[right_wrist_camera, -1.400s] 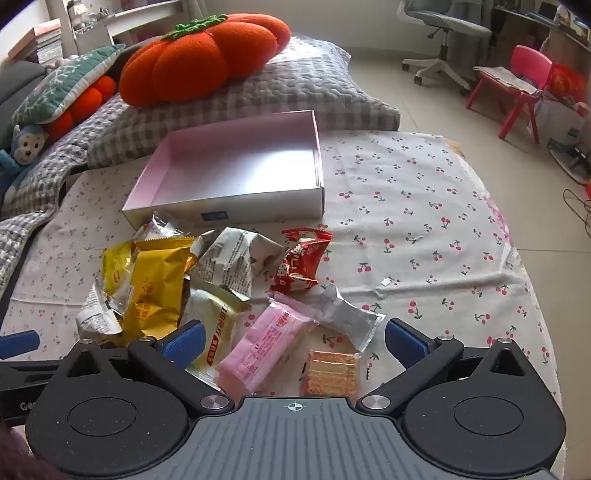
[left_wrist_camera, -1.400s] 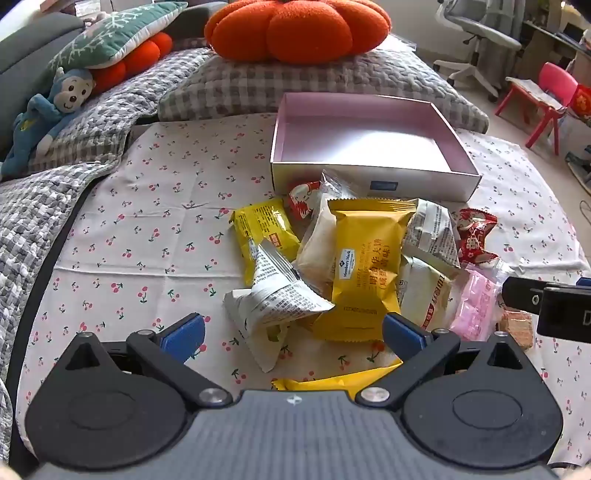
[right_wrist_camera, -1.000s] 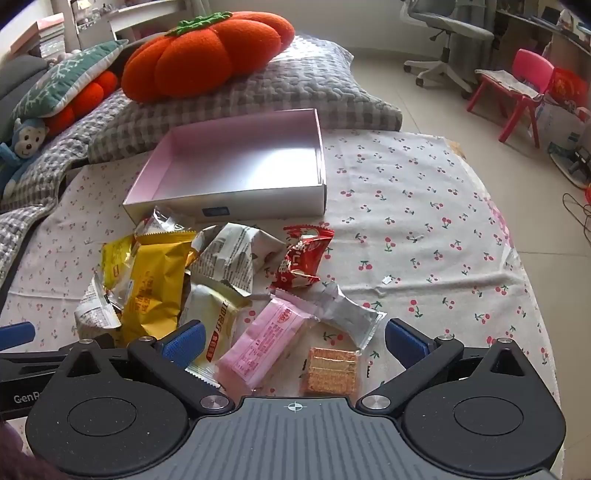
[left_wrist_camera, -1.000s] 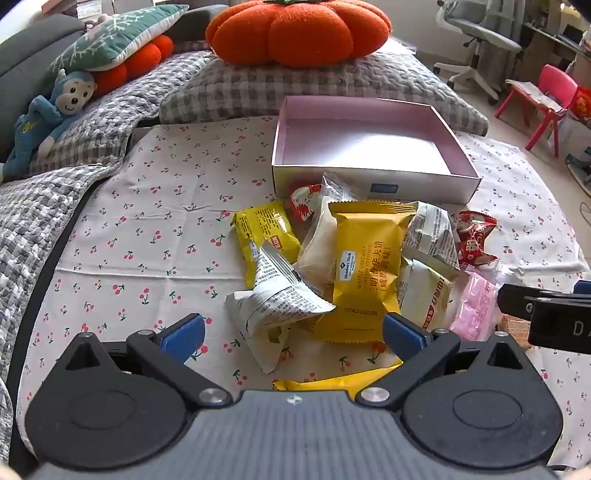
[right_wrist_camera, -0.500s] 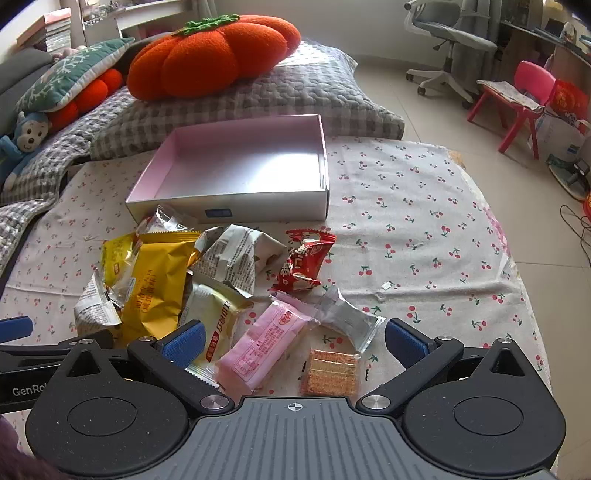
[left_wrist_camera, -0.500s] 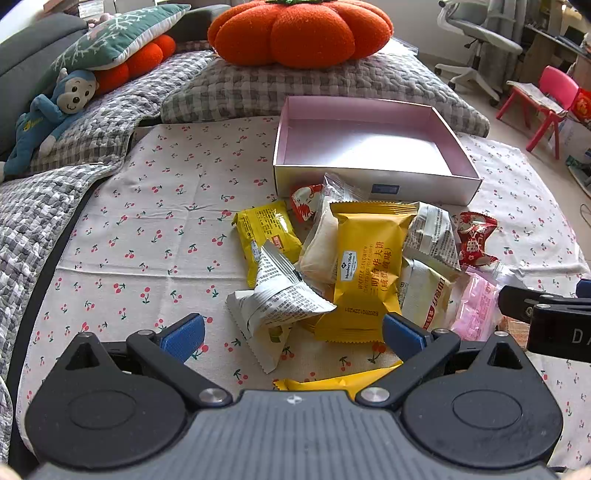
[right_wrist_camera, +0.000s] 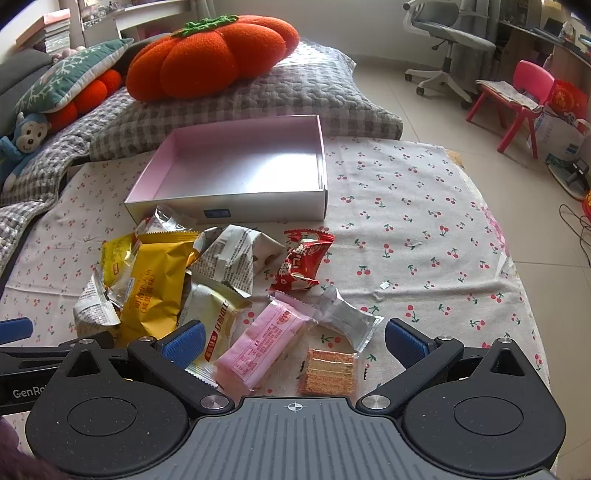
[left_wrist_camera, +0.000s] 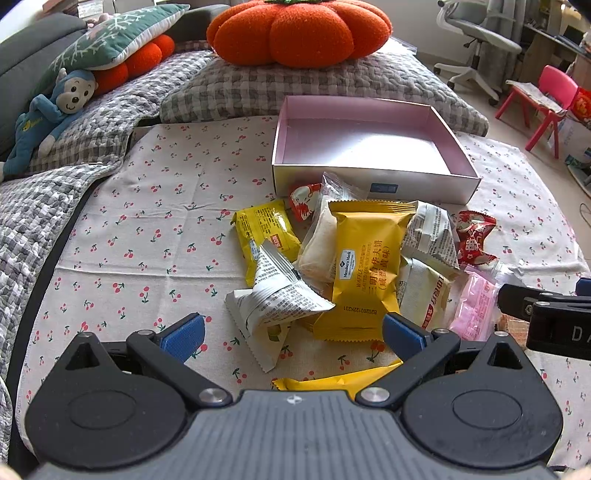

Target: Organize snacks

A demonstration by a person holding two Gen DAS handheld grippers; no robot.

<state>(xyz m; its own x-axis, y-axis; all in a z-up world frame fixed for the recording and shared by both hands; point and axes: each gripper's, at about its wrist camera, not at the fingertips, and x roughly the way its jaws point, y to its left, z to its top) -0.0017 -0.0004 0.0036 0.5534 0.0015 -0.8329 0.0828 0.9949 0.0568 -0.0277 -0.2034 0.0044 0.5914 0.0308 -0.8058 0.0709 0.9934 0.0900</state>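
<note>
The room has a pale tiled floor (right_wrist_camera: 424, 107) running off to the right, where a grey office chair (right_wrist_camera: 447, 33) stands at the back and a small pink chair (right_wrist_camera: 517, 96) sits nearer the wall. The work surface is a low bed covered by a cream cloth printed with red cherries (left_wrist_camera: 155, 229), bordered on the left and back by a grey checked quilt (left_wrist_camera: 29, 221) and a grey checked pillow (right_wrist_camera: 258, 96). On that pillow rests a big orange pumpkin cushion (left_wrist_camera: 299, 29); to its left lie a green leaf-patterned cushion (left_wrist_camera: 110, 40) and a blue monkey toy (left_wrist_camera: 48, 114). In the middle of the cloth sits a shallow pink box (left_wrist_camera: 369, 147), open at the top with nothing in it. Just in front of the box, some touching its front wall, the snacks lie in a loose overlapping heap: a large yellow packet (left_wrist_camera: 365, 269) on top, a white printed packet (left_wrist_camera: 273, 295) at the left, a small yellow packet (left_wrist_camera: 266, 229), a red packet (right_wrist_camera: 303, 262) at the right, a pink packet (right_wrist_camera: 262, 339) and a wafer biscuit (right_wrist_camera: 328, 369) nearest the right gripper. The left gripper (left_wrist_camera: 293, 334) hovers low over the near edge of the heap with its fingers spread wide, holding nothing. The right gripper (right_wrist_camera: 295, 339) hangs likewise over the pink packet and wafer, fingers apart and empty.
</note>
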